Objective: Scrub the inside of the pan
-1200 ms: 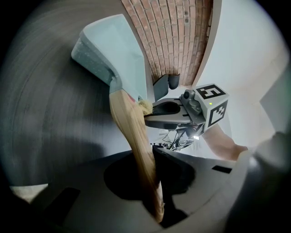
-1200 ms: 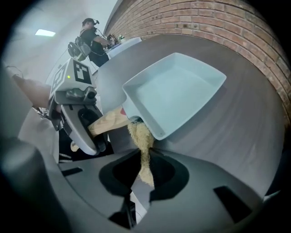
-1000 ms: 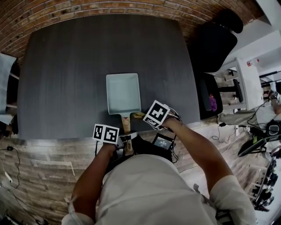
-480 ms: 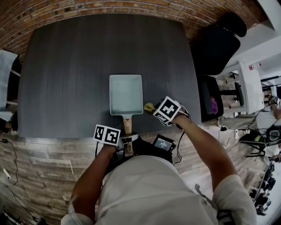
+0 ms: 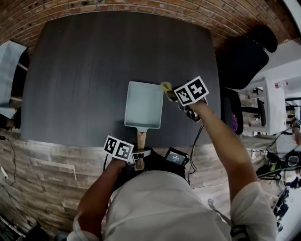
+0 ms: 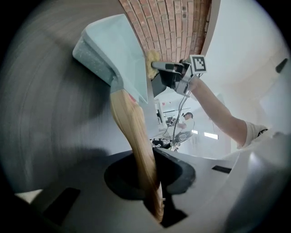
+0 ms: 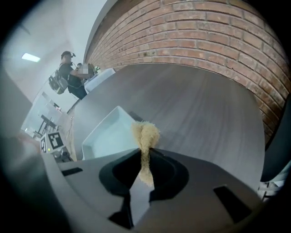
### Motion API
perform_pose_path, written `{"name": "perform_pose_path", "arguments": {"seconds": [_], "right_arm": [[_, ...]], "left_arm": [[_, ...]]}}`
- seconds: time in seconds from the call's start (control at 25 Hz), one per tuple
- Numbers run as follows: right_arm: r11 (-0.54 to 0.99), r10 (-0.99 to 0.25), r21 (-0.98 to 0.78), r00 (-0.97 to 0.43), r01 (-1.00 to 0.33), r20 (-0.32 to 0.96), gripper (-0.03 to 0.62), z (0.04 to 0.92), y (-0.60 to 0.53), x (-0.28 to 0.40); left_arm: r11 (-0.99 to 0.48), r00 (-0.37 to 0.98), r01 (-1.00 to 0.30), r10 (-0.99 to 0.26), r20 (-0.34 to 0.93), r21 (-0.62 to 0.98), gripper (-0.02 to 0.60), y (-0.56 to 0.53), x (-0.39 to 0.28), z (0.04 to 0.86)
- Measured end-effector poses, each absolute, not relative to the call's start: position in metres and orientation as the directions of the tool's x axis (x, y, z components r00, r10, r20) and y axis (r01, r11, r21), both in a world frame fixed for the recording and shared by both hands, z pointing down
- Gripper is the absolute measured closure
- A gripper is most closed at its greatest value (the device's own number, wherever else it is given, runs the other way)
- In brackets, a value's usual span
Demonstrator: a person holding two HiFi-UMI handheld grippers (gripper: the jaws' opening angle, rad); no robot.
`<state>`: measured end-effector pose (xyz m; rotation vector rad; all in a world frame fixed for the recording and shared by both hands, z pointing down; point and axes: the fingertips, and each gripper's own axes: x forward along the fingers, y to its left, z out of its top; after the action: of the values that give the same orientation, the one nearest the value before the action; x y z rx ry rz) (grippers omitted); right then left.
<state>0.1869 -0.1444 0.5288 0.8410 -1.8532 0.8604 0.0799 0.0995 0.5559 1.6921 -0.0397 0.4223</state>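
Observation:
A pale blue rectangular pan [image 5: 144, 104] lies on the dark table [image 5: 84, 70], its wooden handle [image 5: 141, 138] pointing toward me. My left gripper [image 5: 138, 157] is shut on the end of that handle [image 6: 136, 136] at the table's near edge. My right gripper [image 5: 170, 93] is shut on a yellow sponge [image 5: 166, 86] beside the pan's far right corner, just outside the rim. In the right gripper view the sponge [image 7: 145, 134] sticks out of the jaws above the pan [image 7: 111, 134]. The left gripper view shows the pan [image 6: 113, 50] tilted, with the sponge [image 6: 151, 59] at its edge.
A brick wall [image 5: 141, 7] runs behind the table. A black chair [image 5: 244, 52] stands at the right, and a pale object [image 5: 9, 70] at the left edge. A small device [image 5: 175, 156] hangs below the table's near edge. A person [image 7: 68, 77] stands far off.
My right gripper has carried the sponge from the pan's near right corner along its right side to the far right corner. The left gripper has kept its hold on the handle.

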Motion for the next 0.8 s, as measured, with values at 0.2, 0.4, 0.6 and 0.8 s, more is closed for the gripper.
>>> {"name": "perform_pose_path", "arguments": {"seconds": [0.2, 0.4, 0.6, 0.8], "right_arm": [[0.472, -0.218, -0.282, -0.421, -0.835, 0.881, 0.539, 0.524, -0.181, 0.188], [0.459, -0.147, -0.342, -0.449, -0.82, 0.881, 0.539, 0.539, -0.177, 0.19], [0.432, -0.061, -0.435, -0.507, -0.79, 0.86, 0.539, 0.552, -0.154, 0.193], [0.423, -0.027, -0.496, -0.558, -0.758, 0.829, 0.539, 0.555, -0.145, 0.188]], "left_arm": [[-0.194, 0.916, -0.264, 0.256, 0.309, 0.945, 0.514, 0.104, 0.072, 0.556], [-0.206, 0.887, -0.253, 0.341, 0.312, 0.945, 0.514, 0.114, 0.056, 0.554], [-0.216, 0.858, -0.244, 0.406, 0.314, 0.945, 0.514, 0.12, 0.044, 0.553], [-0.234, 0.825, -0.244, 0.46, 0.329, 0.941, 0.514, 0.126, 0.039, 0.555]]}}
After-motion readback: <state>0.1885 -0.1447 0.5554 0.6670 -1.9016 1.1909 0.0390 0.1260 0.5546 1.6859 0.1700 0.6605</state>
